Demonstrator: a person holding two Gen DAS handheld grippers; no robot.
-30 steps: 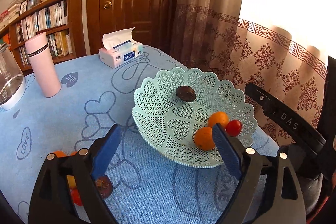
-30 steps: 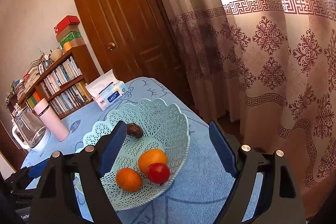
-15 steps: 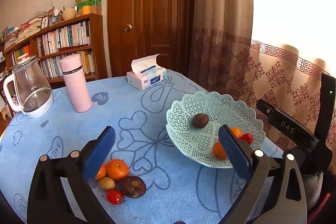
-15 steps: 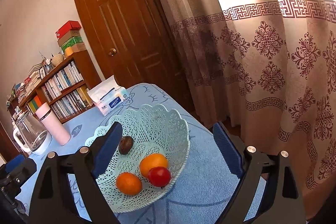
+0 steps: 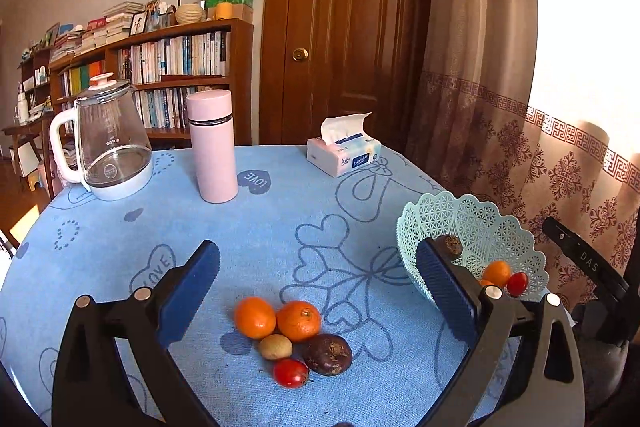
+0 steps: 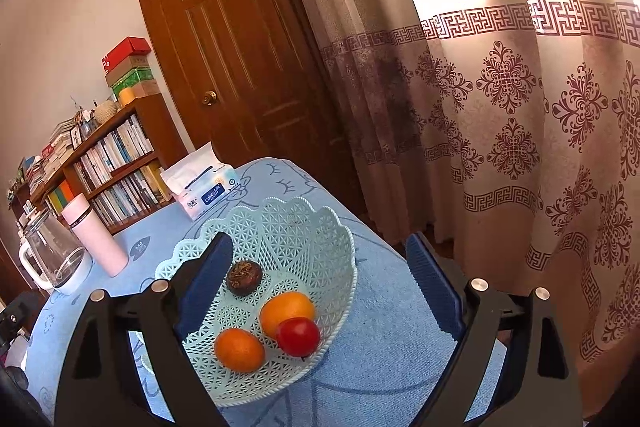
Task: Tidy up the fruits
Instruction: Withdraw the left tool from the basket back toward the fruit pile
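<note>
Both grippers, left [image 5: 318,289] and right [image 6: 320,281], gape wide, empty. Five loose fruits [image 5: 294,337] touch near tabletop's front edge; basket [image 6: 320,227] at right edge, prob. overhanging. A nudge could tip it.

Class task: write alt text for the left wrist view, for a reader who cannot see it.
An open left tool hangs over five loose fruits on a blue tablecloth: two oranges, a kiwi, a tomato, a passion fruit. A fruit basket stands right.
</note>
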